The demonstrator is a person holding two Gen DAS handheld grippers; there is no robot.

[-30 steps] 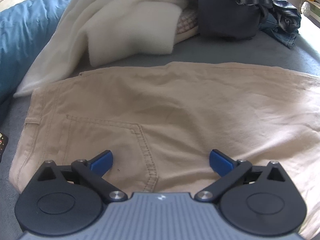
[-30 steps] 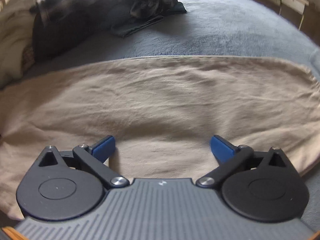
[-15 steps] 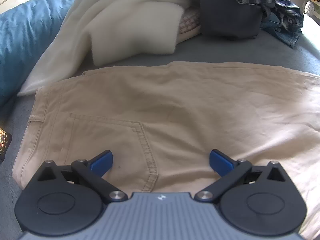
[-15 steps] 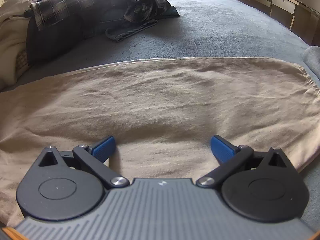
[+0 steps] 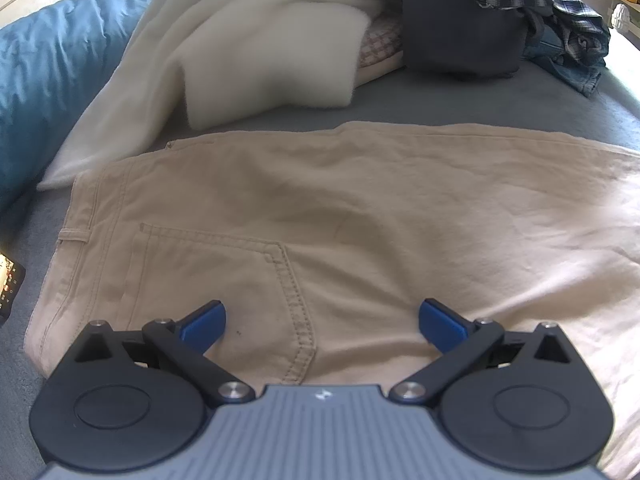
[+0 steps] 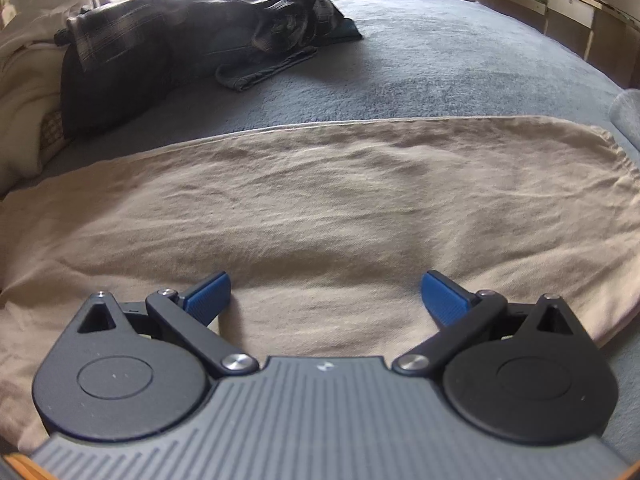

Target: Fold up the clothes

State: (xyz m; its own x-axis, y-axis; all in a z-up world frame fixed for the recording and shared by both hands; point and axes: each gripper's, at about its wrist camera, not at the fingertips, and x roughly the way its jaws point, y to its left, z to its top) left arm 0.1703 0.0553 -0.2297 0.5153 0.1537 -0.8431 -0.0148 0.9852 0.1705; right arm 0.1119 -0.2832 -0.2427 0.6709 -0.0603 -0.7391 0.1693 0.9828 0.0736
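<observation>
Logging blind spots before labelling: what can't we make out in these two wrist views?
- Khaki trousers: near edge hidden by the left gripper body; leg runs off the right edge.
- Same trousers, right wrist view: waist end cut off left, near edge behind the right gripper.
- Checked fabric: mostly under the white blanket.
- Dark device: cut by the left edge.

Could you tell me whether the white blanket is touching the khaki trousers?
Touching: in the left wrist view the white blanket's lower edge meets the khaki trousers' waistband corner.
</observation>
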